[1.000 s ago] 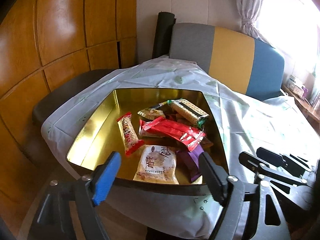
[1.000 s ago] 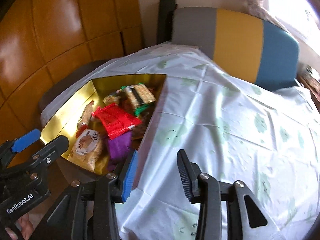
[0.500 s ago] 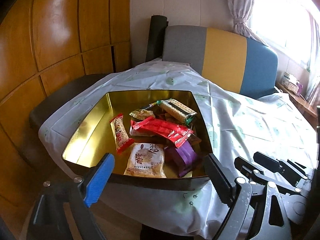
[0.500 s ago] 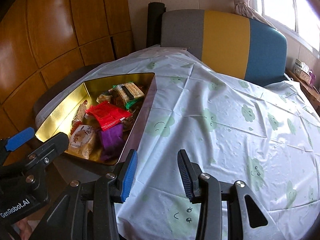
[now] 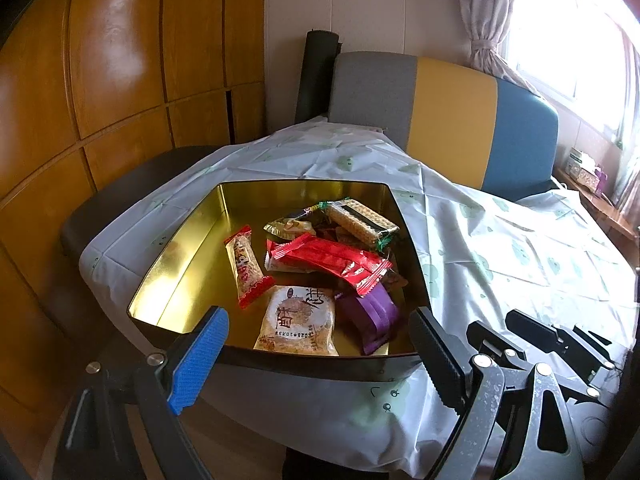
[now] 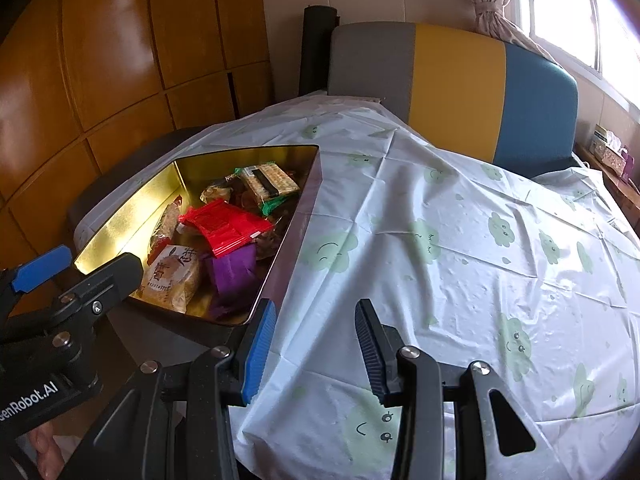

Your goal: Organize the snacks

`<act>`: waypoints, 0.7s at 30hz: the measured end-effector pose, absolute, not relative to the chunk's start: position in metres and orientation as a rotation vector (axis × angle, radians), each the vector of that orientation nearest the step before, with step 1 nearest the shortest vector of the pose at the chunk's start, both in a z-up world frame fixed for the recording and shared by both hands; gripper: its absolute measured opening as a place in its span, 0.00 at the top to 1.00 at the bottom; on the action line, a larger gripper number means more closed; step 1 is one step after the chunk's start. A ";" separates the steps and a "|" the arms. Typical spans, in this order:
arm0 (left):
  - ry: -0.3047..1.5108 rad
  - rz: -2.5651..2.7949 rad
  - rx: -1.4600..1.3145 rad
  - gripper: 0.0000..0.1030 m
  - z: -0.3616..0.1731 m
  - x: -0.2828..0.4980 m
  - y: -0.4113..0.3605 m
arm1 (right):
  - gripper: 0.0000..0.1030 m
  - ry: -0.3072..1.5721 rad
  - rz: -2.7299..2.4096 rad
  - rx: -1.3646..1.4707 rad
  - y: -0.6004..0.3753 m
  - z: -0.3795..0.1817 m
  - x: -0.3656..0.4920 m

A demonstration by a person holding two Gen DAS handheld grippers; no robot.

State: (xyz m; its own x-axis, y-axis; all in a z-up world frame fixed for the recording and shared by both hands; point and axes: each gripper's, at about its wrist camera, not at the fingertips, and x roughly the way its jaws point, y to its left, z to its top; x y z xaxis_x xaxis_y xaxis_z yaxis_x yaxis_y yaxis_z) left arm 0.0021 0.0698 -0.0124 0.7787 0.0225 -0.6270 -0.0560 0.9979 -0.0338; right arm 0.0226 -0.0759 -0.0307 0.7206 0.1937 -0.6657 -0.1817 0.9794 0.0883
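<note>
**Gold tin of snacks at the table's left edge, both grippers empty**

Gold-lined metal makes up the tin [image 5: 188, 240] in front of you; it sits on a table covered with a pale cloth [image 6: 460, 248] printed with green smiling clouds. The tin is at the left end of the table, close to the near edge. Inside it the snacks are bunched toward the right side: a tan cake packet [image 5: 298, 322] nearest you, a purple wrapper [image 5: 374, 314] just beside it on the right, a long red packet [image 5: 332, 260] lying across the middle, a slim red-ended bar [image 5: 245, 266] on its own to the left, and a cracker pack [image 5: 362, 222] with a green end at the far side. The left half of the tin floor is bare.

Behind the table stands a bench back in grey, yellow and blue [image 6: 456, 80]. Glossy wooden panels [image 5: 100, 80] line the wall on the left, and a curtained window [image 5: 560, 40] glares on the right.

Your left gripper [image 5: 316, 356] is angled down toward the near wall of the tin, its jaws spread wide with nothing between them. Your right gripper [image 6: 316, 344] tilts down over the bare cloth just right of the tin, its jaws set narrow but apart, holding nothing.
</note>
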 end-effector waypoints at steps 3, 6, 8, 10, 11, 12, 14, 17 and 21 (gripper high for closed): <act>0.676 0.043 -0.051 0.11 -0.012 0.002 0.070 | 0.59 0.738 0.209 0.015 -0.075 -0.031 0.023; 0.675 0.042 -0.053 0.11 -0.012 0.002 0.071 | 0.59 0.740 0.211 0.014 -0.074 -0.032 0.023; 0.675 0.042 -0.053 0.11 -0.012 0.001 0.071 | 0.59 0.740 0.210 0.012 -0.074 -0.032 0.023; 0.673 0.042 -0.054 0.11 -0.011 0.001 0.071 | 0.59 0.739 0.212 0.012 -0.074 -0.032 0.022; 0.673 0.042 -0.055 0.11 -0.011 0.001 0.071 | 0.59 0.738 0.212 0.011 -0.074 -0.032 0.022; 0.673 0.041 -0.055 0.11 -0.011 0.001 0.072 | 0.59 0.737 0.211 0.011 -0.074 -0.032 0.022; 0.671 0.042 -0.057 0.11 -0.010 0.000 0.072 | 0.59 0.734 0.211 0.012 -0.073 -0.032 0.022; 0.670 0.042 -0.058 0.11 -0.010 0.000 0.072 | 0.59 0.733 0.211 0.012 -0.073 -0.031 0.022; 0.671 0.039 -0.057 0.11 -0.009 0.001 0.071 | 0.59 0.733 0.211 0.012 -0.074 -0.031 0.022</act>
State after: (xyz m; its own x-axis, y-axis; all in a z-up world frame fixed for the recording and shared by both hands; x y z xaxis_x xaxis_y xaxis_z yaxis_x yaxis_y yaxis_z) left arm 0.0006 0.0712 -0.0094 0.7827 0.0181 -0.6221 -0.0550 0.9977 -0.0402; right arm 0.0219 -0.0735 -0.0311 0.7227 0.1949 -0.6631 -0.1865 0.9788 0.0845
